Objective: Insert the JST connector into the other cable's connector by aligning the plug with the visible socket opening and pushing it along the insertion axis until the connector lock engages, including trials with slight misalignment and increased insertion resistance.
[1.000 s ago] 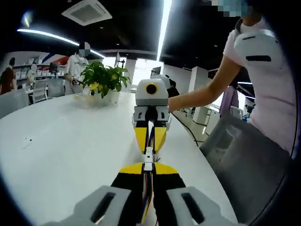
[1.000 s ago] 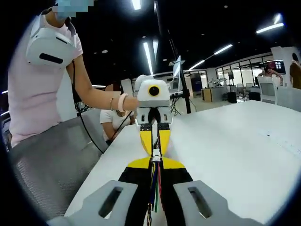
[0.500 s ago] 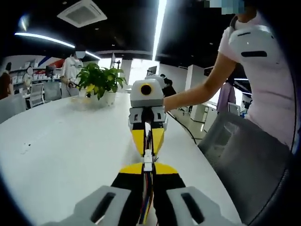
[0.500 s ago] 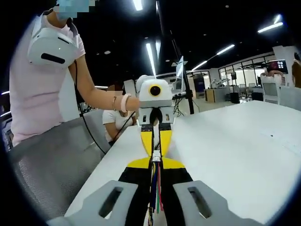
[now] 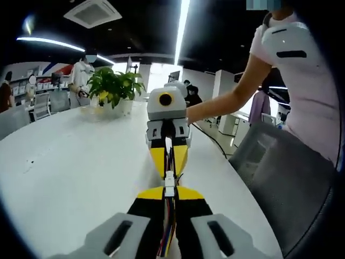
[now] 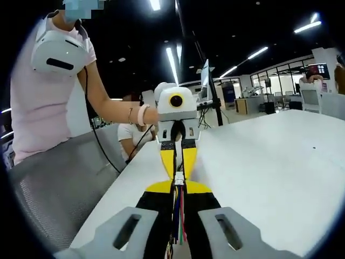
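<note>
— What do the grippers look like?
— Yellow-and-black tapered jaws on grey slotted bases, white housing behind the opposite left gripper (image 6: 179,171).
— And the person?
— Pale pink short-sleeved top (image 5: 318,102), pink wristband (image 6: 141,115).

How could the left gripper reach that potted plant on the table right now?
Probably not now: the left gripper is shut on its cable, nose to nose with the right gripper, and the potted plant stands far behind.

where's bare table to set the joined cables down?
Bare table between the grippers and the potted plant; in the right gripper view, the stretch beyond them. Crowded: where the left gripper and right gripper meet at the connector.
</note>
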Demonstrator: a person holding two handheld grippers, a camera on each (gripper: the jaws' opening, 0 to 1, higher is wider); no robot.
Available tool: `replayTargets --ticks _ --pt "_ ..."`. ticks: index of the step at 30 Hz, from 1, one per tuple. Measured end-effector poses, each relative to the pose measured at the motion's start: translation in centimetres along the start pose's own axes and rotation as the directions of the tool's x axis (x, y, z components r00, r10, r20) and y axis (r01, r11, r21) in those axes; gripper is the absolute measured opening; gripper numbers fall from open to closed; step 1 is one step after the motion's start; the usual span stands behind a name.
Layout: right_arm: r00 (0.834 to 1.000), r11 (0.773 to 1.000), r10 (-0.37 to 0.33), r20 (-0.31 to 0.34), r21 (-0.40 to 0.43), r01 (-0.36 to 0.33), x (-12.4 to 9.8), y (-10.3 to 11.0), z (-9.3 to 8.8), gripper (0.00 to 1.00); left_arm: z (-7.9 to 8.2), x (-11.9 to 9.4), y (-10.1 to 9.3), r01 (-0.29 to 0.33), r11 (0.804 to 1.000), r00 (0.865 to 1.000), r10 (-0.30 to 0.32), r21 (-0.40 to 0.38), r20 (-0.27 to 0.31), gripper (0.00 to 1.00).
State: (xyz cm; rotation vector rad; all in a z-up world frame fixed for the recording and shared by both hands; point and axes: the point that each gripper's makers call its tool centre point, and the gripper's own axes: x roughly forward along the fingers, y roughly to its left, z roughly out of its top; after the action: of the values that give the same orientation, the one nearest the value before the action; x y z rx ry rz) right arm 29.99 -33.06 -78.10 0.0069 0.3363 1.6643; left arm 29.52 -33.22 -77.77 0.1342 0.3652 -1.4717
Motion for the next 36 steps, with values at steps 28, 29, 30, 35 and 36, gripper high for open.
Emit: replayTargets --ticks 28,29,30,35,36 --pt "0.996 0.996 -0.023 -0.083 -0.083 0.016 0.8 -1.9 -5.0 0.03 -4.8 2.3 2.0 -0.040 0.991 0.985 0.060 0.128 -0.161 0.00" --pt "0.996 0.996 -0.023 -0.088 -0.085 0.016 0.8 -1.9 -5.1 0.03 -4.9 2.6 2.0 -0.039 0.990 0.984 0.061 0.132 -0.167 0.00" --pt "0.995 0.996 -0.023 -0.093 -0.087 0.015 0.8 -1.9 -5.5 0.03 -5.0 2.7 1.9 -0.037 0.990 0.983 0.061 0.138 -0.174 0.00" --pt "0.995 0.996 -0.025 -0.101 -0.088 0.016 0.7 -1.9 -5.9 0.03 -5.1 3.3 1.6 -0.032 0.988 0.979 0.061 0.151 -0.192 0.00" --pt "0.994 0.996 -0.025 -0.103 -0.090 0.016 0.7 -1.8 -5.9 0.03 -5.2 3.3 1.6 -0.031 0.988 0.979 0.061 0.154 -0.196 0.00"
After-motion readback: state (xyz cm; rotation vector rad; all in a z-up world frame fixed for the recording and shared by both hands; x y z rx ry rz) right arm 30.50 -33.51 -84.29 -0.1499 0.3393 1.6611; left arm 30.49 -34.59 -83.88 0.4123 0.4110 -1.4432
